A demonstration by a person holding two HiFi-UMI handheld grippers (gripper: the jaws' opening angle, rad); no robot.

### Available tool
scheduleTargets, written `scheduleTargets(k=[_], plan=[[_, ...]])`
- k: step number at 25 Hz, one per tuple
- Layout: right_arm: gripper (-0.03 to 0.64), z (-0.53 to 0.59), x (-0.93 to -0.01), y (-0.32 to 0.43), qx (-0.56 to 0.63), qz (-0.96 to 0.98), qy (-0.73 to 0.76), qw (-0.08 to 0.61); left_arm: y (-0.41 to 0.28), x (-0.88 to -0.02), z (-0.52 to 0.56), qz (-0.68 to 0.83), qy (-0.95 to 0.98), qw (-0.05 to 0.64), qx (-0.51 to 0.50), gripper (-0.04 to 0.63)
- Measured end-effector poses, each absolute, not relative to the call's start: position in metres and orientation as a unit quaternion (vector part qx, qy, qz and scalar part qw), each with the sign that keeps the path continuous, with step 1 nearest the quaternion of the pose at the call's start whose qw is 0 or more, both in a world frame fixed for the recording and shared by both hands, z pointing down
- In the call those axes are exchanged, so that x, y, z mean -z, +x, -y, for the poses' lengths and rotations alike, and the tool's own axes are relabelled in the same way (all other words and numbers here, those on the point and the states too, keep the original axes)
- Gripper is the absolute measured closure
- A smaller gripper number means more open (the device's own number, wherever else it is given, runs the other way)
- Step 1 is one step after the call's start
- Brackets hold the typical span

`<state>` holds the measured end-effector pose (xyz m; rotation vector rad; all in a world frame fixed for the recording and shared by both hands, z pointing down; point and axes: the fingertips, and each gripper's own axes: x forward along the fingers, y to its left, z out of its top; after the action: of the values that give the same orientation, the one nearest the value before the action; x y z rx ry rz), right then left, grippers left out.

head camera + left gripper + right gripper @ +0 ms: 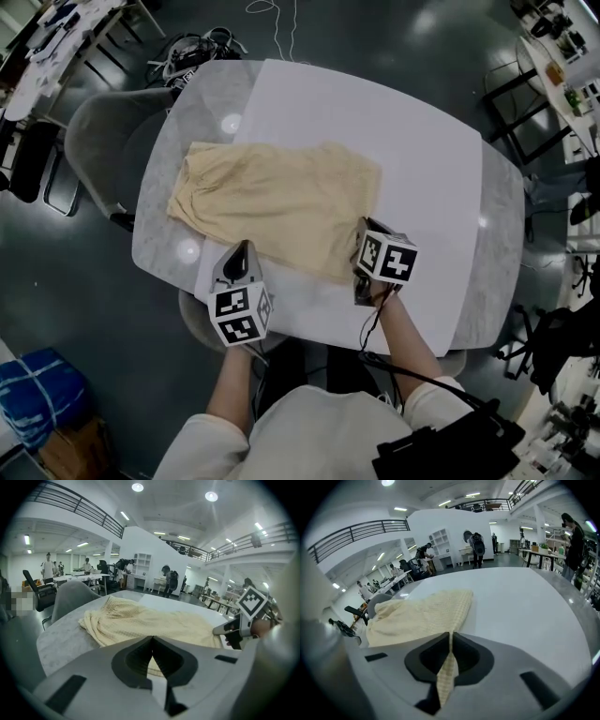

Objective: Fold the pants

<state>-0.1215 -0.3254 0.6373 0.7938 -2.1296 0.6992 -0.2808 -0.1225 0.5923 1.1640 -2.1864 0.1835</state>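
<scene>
Head view: looks steeply down on a rounded grey counter with a white mat over its middle and right part.
Pants: cream and short-legged, spread nearly flat across the left half of the counter, partly on the bare grey top and partly on the mat. Gathered, ribbed end toward the left, other end near the middle of the mat.
Left gripper: held at the near edge of the pants, pointing away from the person and downward.
Left jaws: pressed together at the tips on that near edge, with a sliver of cream cloth in the slit behind them in the left gripper view.
Right gripper: at the near right corner of the pants, well apart from the left gripper.
Right jaws: pinching a fold of the cream cloth. In the right gripper view, a narrow strip of checked weave runs between the pads and widens out into the rest of the pants on the mat.
Marker cubes: one on each gripper, on the side nearer the person.
Chair: grey, close against the counter's left side.
Blue bag: on the dark floor at lower left, well apart from the counter.
Cables: a dark tangle on the floor just beyond the counter's far left corner.
Surroundings: a large hall with desks, railings and distant people in both gripper views, too small to detail.
</scene>
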Motion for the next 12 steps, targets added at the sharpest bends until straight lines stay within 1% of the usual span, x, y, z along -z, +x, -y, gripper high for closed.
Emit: scheduleTargets(k=[6,12], plan=[[0.600,0.315,-0.604,-0.142,-0.282,0.837,0.301,0.360,-0.299,-0.574,0.105,0.840,0.435,0.320,-0.058,0.589],[0.600,0.291,-0.571,-0.183,-0.242,0.856,0.279,0.361,-0.326,-0.555,0.077,0.855,0.415,0.309,-0.028,0.589]])
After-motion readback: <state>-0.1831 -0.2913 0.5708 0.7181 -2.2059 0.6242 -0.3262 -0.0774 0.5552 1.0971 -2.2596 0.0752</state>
